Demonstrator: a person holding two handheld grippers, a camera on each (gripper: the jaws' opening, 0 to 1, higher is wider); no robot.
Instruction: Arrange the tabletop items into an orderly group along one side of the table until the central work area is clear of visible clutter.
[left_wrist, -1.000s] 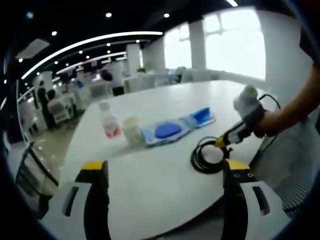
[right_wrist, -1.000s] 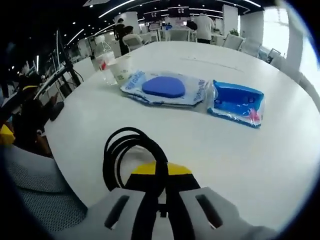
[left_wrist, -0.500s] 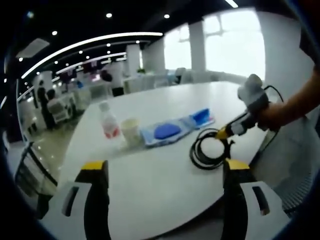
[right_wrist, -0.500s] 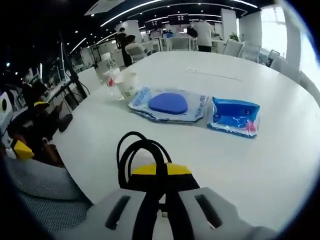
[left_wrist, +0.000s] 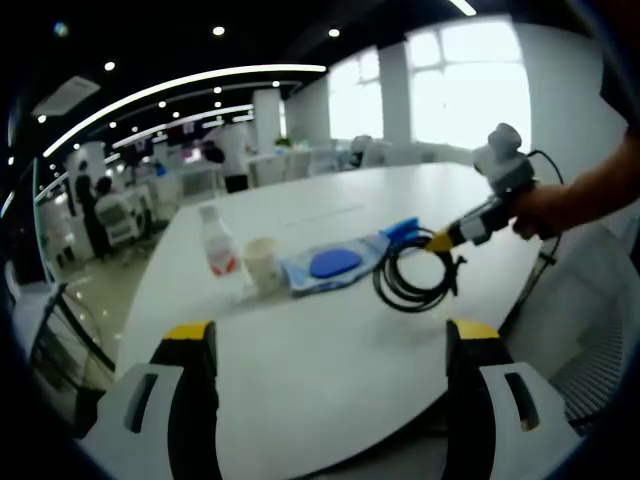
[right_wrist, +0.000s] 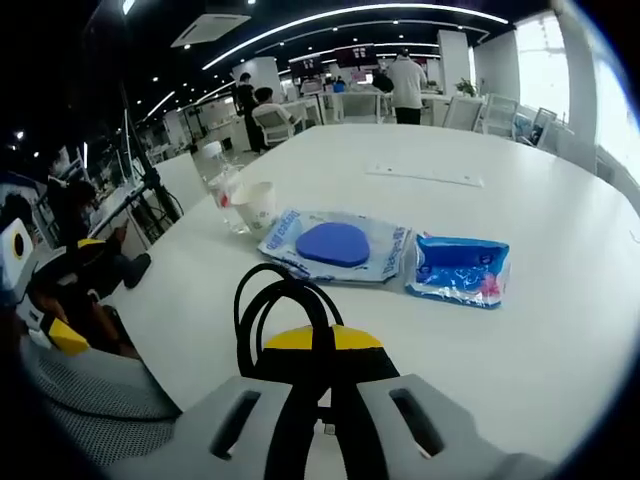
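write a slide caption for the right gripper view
Right gripper shut on a coiled black cable, held above the white table near two blue packets, a paper cup and a bottle.

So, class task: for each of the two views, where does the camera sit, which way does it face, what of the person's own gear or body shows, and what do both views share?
Left gripper view: rides the left gripper, open, facing across the white table; the right gripper and the person's hand enter from the right.
Right gripper view: rides the right gripper, shut on the black cable, facing across the table.
Shared: cable, bottle, paper cup, blue pad package, blue packet.
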